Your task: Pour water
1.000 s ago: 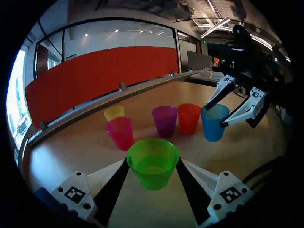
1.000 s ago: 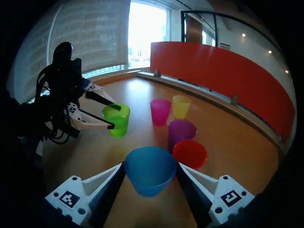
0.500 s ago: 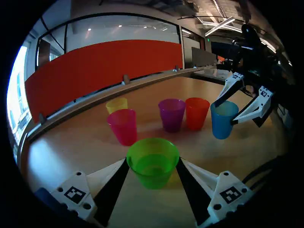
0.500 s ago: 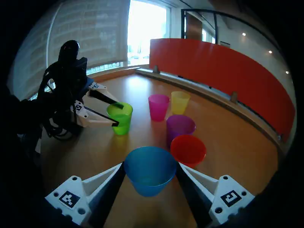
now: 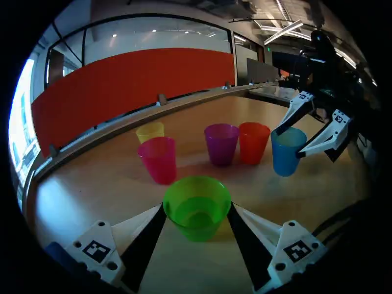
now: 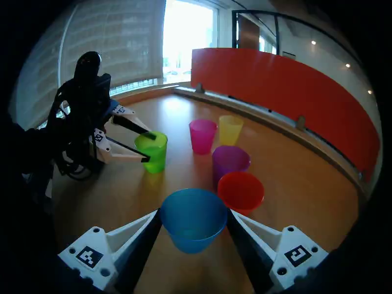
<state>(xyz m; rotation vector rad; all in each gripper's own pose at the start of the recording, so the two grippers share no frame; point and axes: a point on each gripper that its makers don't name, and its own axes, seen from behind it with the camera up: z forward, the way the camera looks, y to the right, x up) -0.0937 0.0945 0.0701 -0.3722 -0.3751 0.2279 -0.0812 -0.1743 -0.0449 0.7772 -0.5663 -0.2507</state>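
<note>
In the left gripper view, the left gripper (image 5: 197, 209) grasps a green cup (image 5: 197, 223) holding some water, in front of the purple cup (image 5: 221, 143). A pink cup (image 5: 158, 159) and a yellow cup (image 5: 149, 131) stand left of the purple cup. A red cup (image 5: 254, 142) stands just right of it, then a blue cup (image 5: 285, 161) clenched in the right gripper (image 5: 289, 143).

In the right gripper view, I cannot tell what the blue cup holds. Bare table (image 6: 304, 161) spreads right of the purple cup to a raised edge.
</note>
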